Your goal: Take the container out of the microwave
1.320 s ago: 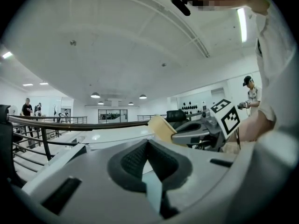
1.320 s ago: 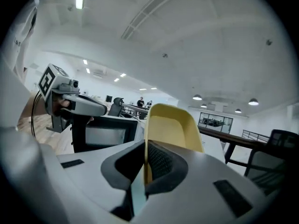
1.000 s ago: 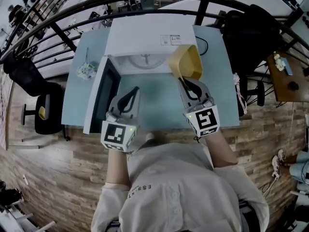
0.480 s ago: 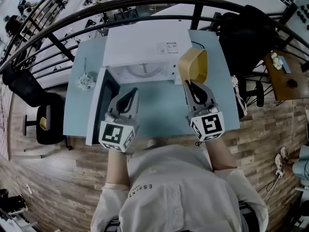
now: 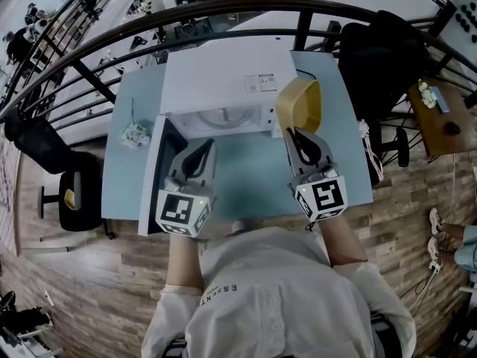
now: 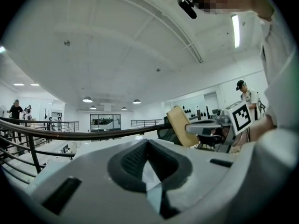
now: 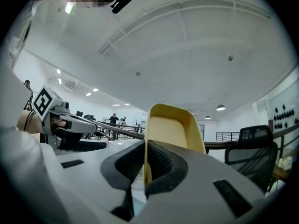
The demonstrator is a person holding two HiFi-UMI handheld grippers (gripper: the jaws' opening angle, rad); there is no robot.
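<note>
The white microwave (image 5: 223, 69) stands at the back of the table with its door (image 5: 159, 171) swung open to the left and its glass turntable (image 5: 223, 115) bare. My right gripper (image 5: 291, 133) (image 7: 145, 148) is shut on the rim of the yellow container (image 5: 299, 103) (image 7: 172, 125). It holds the container tilted up on edge, outside the microwave and off its front right corner. My left gripper (image 5: 206, 145) (image 6: 148, 146) is shut on nothing, in front of the open cavity. The left gripper view shows the container (image 6: 180, 125) off to the right.
The light blue table (image 5: 246, 171) has a small white bundle (image 5: 134, 134) at its left edge. A dark railing (image 5: 223, 10) curves behind the table. Black chairs stand at the right (image 5: 387, 51) and left (image 5: 67, 192). A brown desk (image 5: 440, 118) lies far right.
My right gripper has carried the yellow container a little to the right, from in front of the microwave's right edge to beside it. The left gripper has drawn slightly back.
</note>
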